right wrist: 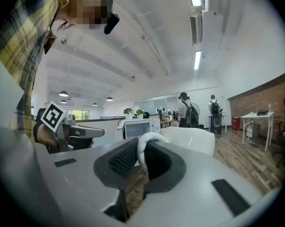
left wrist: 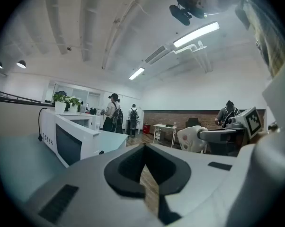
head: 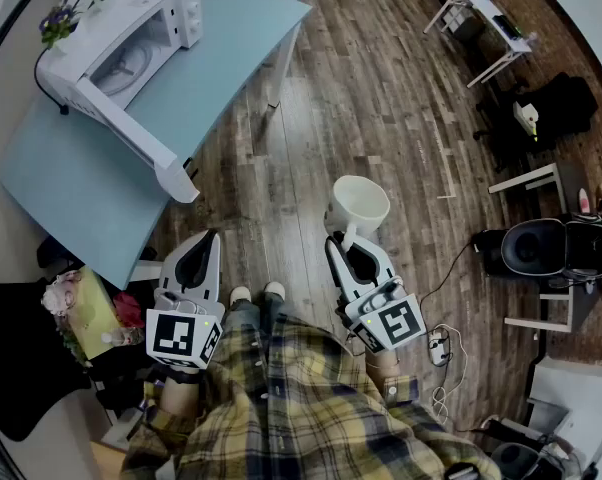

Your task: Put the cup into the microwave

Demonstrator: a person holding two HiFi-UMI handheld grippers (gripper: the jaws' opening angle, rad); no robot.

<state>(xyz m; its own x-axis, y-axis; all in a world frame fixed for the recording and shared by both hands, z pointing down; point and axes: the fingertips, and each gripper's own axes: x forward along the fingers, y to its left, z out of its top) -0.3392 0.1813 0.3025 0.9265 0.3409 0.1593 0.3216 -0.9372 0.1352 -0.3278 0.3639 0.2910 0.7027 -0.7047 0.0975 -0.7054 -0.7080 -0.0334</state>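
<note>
Cup: the white ceramic cup (head: 358, 206) is hanging mouth-up over the wood-plank floor (head: 381, 98), well apart from the table.
Right tongs: the right tongs (head: 347, 240) are clenching the cup's loop handle (right wrist: 148, 140). The body is riding out ahead of them, roughly level, probably to keep it upright.
Left tongs: the left tongs (head: 205, 243) are pressing together on nothing and idling beside the person.
Microwave: the white microwave oven (head: 131, 28) is sitting on the pale blue table (head: 71, 198), its door (head: 131, 133) hanging open, so the cavity is waiting to receive the cup.
Stage, judged: the person is carrying the cup. The approach and the placing are remaining.
</note>
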